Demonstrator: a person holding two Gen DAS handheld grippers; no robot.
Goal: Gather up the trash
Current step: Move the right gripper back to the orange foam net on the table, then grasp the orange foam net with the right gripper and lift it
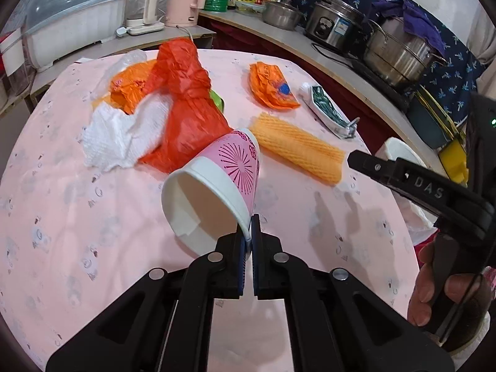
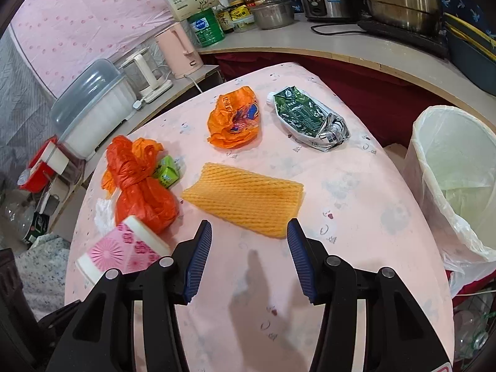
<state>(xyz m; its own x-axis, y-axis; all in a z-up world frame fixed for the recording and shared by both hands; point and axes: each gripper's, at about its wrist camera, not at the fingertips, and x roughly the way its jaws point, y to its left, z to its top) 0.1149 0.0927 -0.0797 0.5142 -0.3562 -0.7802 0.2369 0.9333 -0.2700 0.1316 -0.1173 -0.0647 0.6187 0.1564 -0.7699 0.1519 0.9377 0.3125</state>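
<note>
Left wrist view: left tool [image 1: 250,232] pinching the rim of a pink paper cup [image 1: 214,195], blue pads pressed on either side of the wall, cup lifted and tilted with its open mouth toward the camera. Behind the cup, toward the far left of the table [image 1: 77,217], a knotted red plastic bag [image 1: 189,105] lying against a crumpled white paper towel [image 1: 124,133] and an orange bag [image 1: 130,90]. Near the far edge, a crumpled orange wrapper [image 1: 272,85]; just right of it, close to the right edge, a flattened green-and-white pouch [image 1: 328,108]. Between those and the cup, a yellow foam net sleeve [image 1: 297,148] lying flat. At the right edge, the right tool [image 1: 403,179] held in a hand [image 1: 440,288], seen side-on.

Right wrist view: right tool [image 2: 249,260] spread wide above the table [image 2: 356,201], holding nothing, blue pads well apart, the foam net sleeve [image 2: 245,201] just beyond the tips. Pink cup [image 2: 124,254] low at the left, near the left edge. Red bag [image 2: 139,186] beyond it, a small green carton [image 2: 167,172] touching its right side. Orange wrapper [image 2: 234,117] and pouch [image 2: 307,117] toward the far edge. Off the right edge, a white bin [image 2: 458,170] lined with a clear bag.
</note>
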